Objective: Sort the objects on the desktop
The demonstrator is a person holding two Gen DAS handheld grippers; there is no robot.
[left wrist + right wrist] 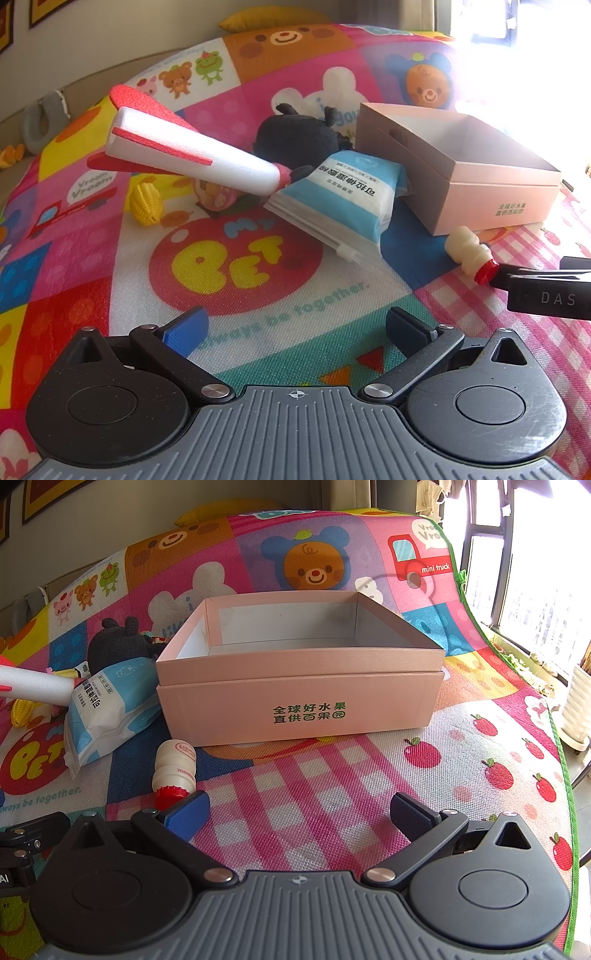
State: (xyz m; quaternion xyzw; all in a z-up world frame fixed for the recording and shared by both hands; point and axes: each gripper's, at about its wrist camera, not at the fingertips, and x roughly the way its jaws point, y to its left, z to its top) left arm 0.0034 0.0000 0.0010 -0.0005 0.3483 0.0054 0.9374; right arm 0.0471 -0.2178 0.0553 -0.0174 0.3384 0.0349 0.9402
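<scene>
Right now both my grippers, left [295, 328] and right [299, 812], gape empty; the yogurt bottle [174, 771] lies by my right one's blue fingertip [186, 814], before the pink box [299, 705].

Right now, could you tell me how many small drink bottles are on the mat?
1: the small bottle lies beside the pink box's front-left corner. Others may hide behind the pile.

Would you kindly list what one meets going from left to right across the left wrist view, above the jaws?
Yellow corn toy → foam rocket → black plush → blue-white packet → pink box.
</scene>
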